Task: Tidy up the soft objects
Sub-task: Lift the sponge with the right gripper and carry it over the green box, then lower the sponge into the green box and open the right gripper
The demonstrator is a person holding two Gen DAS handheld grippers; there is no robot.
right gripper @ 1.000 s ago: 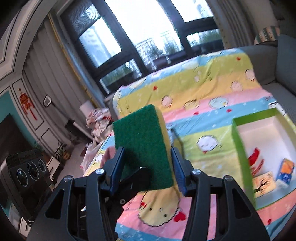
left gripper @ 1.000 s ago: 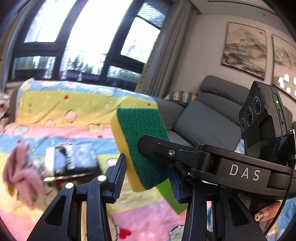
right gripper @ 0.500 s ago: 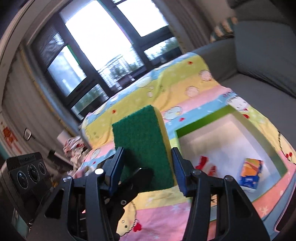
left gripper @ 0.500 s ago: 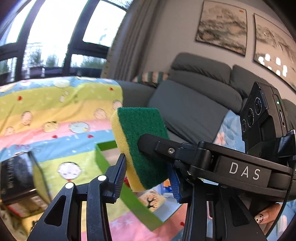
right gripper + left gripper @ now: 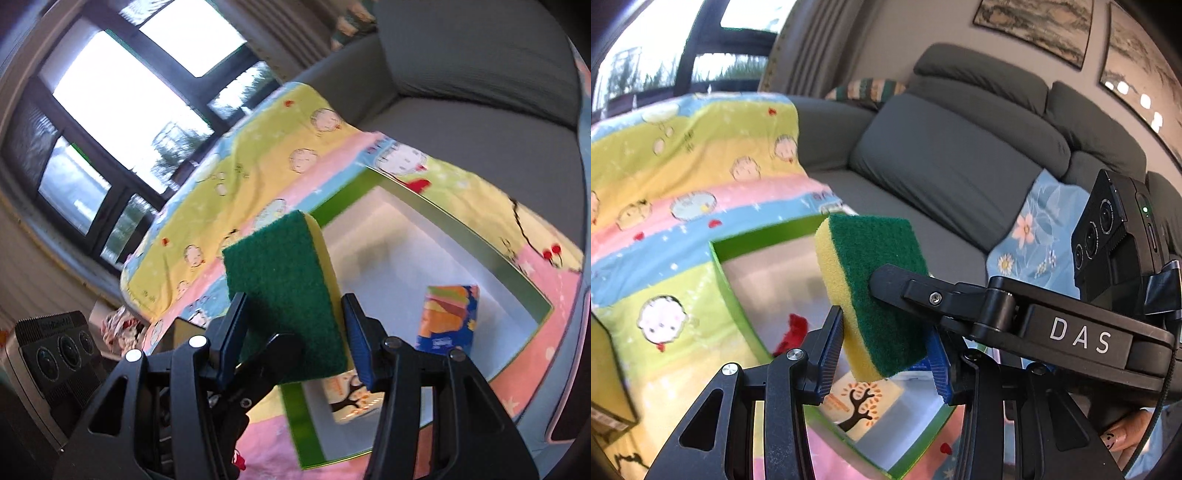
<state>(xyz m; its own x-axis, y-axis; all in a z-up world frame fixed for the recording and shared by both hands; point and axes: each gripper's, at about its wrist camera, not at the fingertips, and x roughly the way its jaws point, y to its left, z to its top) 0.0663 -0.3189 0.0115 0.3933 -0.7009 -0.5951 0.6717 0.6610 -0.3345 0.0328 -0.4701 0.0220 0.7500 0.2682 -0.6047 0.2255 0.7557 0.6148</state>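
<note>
A yellow sponge with a green scouring face point(image 5: 875, 291) is held in the air by both grippers at once. My left gripper point(image 5: 888, 350) is shut on its lower part. My right gripper point(image 5: 291, 343) is shut on the same sponge point(image 5: 284, 288), its finger point(image 5: 923, 291) reaching across the green face in the left wrist view. The sponge hangs above a green-walled box with a white inside point(image 5: 491, 254), also in the left wrist view point(image 5: 727, 273). In the box lie a small colourful tissue pack point(image 5: 448, 317), a tree-print pack point(image 5: 860, 402) and something red point(image 5: 792, 330).
The box sits on a striped cartoon blanket point(image 5: 665, 192) spread over a grey sofa point(image 5: 960, 158). A floral blue cloth point(image 5: 1030, 236) lies on the sofa seat at the right. A cardboard box corner point(image 5: 605, 384) shows at the far left. Windows stand behind.
Both grippers have carried the sponge to the right, from over the blanket with the book and pink cloth to above the green box. The box now looks nearer and larger.
</note>
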